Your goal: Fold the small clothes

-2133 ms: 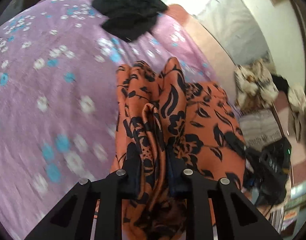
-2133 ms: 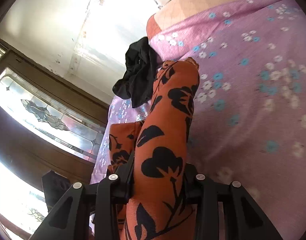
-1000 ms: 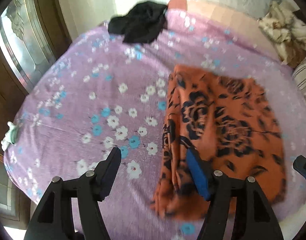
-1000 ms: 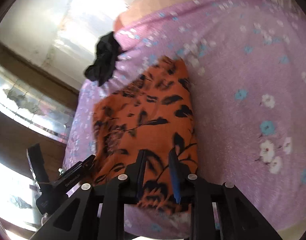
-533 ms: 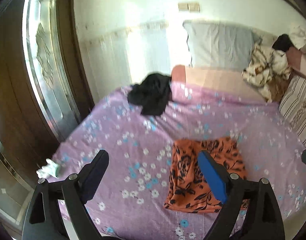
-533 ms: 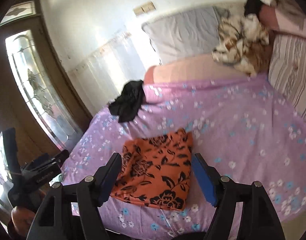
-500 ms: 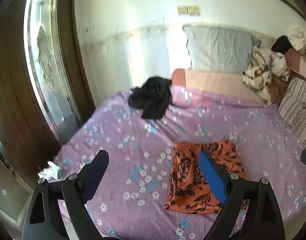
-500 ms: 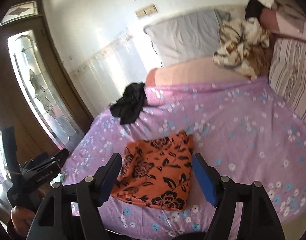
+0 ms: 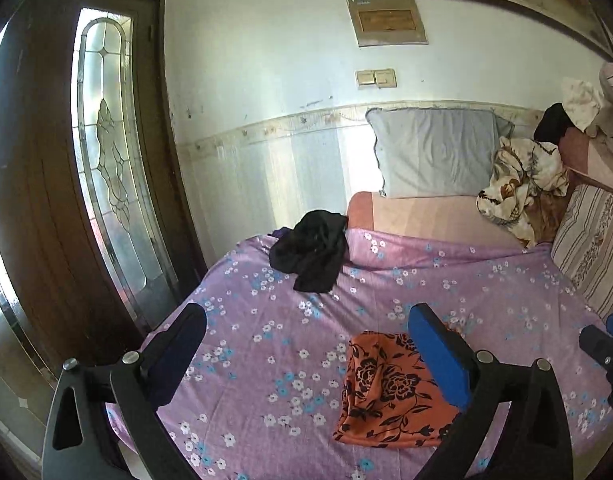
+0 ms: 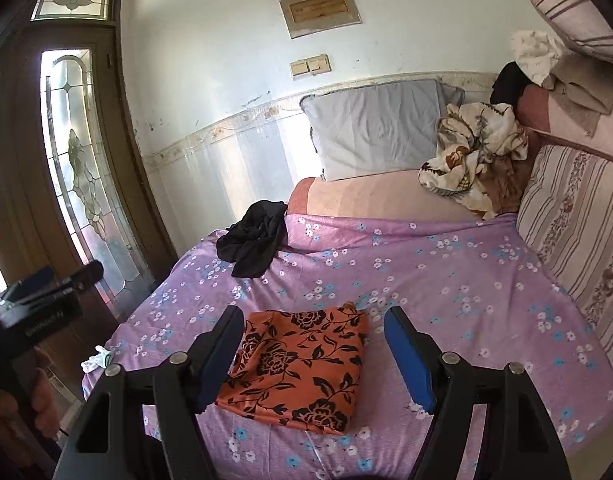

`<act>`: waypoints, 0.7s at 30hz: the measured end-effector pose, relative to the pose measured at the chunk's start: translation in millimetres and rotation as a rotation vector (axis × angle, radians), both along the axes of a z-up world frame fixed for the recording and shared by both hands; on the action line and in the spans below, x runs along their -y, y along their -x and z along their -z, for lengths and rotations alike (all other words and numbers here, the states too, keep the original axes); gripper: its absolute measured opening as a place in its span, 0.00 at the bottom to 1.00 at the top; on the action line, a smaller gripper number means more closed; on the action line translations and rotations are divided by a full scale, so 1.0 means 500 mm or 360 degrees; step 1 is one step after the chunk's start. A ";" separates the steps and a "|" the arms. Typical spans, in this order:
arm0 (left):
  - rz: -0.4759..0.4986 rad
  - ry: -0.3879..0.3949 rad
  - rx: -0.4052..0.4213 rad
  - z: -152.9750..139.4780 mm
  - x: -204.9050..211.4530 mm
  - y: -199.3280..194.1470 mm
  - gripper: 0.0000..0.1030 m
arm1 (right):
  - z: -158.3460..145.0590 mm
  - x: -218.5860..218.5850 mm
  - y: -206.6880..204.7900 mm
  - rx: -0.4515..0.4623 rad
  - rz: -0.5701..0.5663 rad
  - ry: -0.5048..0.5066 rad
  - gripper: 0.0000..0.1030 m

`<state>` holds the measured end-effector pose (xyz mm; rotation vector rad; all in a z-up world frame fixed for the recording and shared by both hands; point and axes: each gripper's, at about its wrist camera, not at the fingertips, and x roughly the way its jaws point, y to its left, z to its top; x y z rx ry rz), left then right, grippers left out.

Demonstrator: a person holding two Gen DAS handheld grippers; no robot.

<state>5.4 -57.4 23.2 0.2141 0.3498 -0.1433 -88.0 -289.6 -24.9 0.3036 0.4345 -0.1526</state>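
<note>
Both grippers lifted away, spread wide, orange cloth [image 10: 302,364] folded below on bedspread [image 10: 446,280]

**A bed with a flowered purple sheet and the things lying on it**

A bed [image 10: 446,280] fills the space ahead of both hand-held grippers, covered by a purple sheet [image 9: 266,340] printed with small white and blue flowers. An orange cloth with black roses [image 10: 302,364] lies folded flat on the sheet, directly beyond the right gripper's fingers and ahead-right of the left gripper. Farther ahead, at the sheet's far edge, sits a crumpled black garment [image 10: 252,246]. Beyond it the bare peach mattress [image 10: 386,198] carries a grey pillow [image 10: 378,128] and a bunched cream-and-brown blanket [image 10: 472,156]. A striped cushion [image 10: 578,224] lines the bed's right side.
</note>
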 end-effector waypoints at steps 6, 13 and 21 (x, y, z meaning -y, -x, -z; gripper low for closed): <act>0.0023 0.0006 -0.0013 -0.016 0.008 0.022 1.00 | -0.010 0.002 0.019 0.0027 0.0014 0.0008 0.74; 0.0007 -0.0003 0.0001 -0.030 0.019 0.044 1.00 | -0.031 0.011 0.048 0.0095 0.0036 0.0000 0.74; 0.0009 -0.0045 0.0042 -0.048 0.037 0.065 1.00 | -0.074 0.009 0.094 0.0254 0.0050 -0.0003 0.74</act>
